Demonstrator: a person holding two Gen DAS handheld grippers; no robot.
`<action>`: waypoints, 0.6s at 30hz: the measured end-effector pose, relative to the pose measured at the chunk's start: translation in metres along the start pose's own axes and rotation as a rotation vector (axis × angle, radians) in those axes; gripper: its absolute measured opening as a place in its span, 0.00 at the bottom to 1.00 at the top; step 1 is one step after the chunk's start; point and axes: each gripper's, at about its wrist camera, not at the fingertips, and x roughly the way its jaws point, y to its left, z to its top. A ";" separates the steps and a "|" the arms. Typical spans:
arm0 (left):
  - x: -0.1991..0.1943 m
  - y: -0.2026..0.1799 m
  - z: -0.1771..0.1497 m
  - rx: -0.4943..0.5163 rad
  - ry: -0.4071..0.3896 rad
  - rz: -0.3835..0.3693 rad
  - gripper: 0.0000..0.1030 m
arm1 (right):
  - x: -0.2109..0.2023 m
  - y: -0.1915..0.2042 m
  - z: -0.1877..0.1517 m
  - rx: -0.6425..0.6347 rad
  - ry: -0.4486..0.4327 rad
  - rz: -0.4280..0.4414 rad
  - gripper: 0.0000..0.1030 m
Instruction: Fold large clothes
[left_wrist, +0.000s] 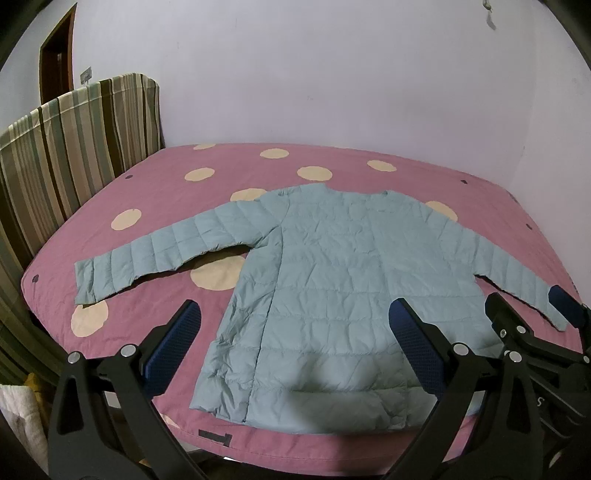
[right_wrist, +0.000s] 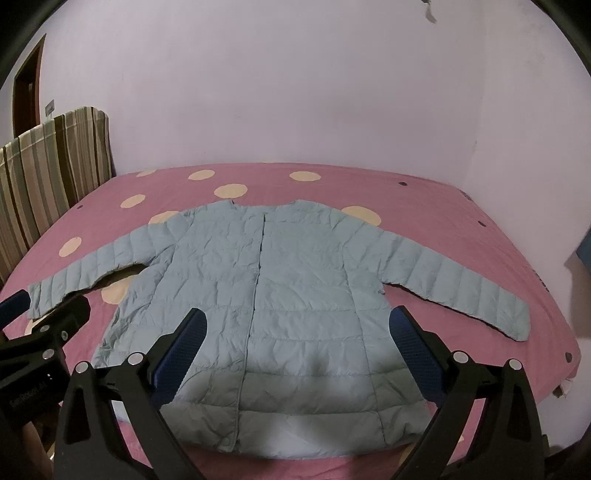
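Pink spotted bed (left_wrist: 155, 206) bears a flat jacket (left_wrist: 332, 280); left gripper (left_wrist: 299, 332) and right gripper (right_wrist: 295, 339) hover spread, empty; sleeves best folded inward first.

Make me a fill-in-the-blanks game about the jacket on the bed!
1. The light blue jacket lies flat on a ____ bedspread with cream dots.
2. Both sleeves are spread ____.
3. The left gripper and the right gripper are both ____, holding nothing.
4. The headboard cover has a ____ pattern.

Answers: pink; out; open; striped
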 end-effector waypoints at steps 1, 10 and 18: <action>0.000 0.000 -0.001 0.001 0.001 -0.001 0.98 | 0.000 0.000 0.000 0.000 0.001 0.001 0.95; 0.003 0.001 -0.002 0.003 0.007 -0.001 0.98 | 0.001 0.003 -0.002 -0.002 0.003 -0.002 0.95; 0.007 -0.001 -0.003 0.006 0.016 -0.002 0.98 | 0.003 0.004 -0.003 -0.004 0.008 0.002 0.95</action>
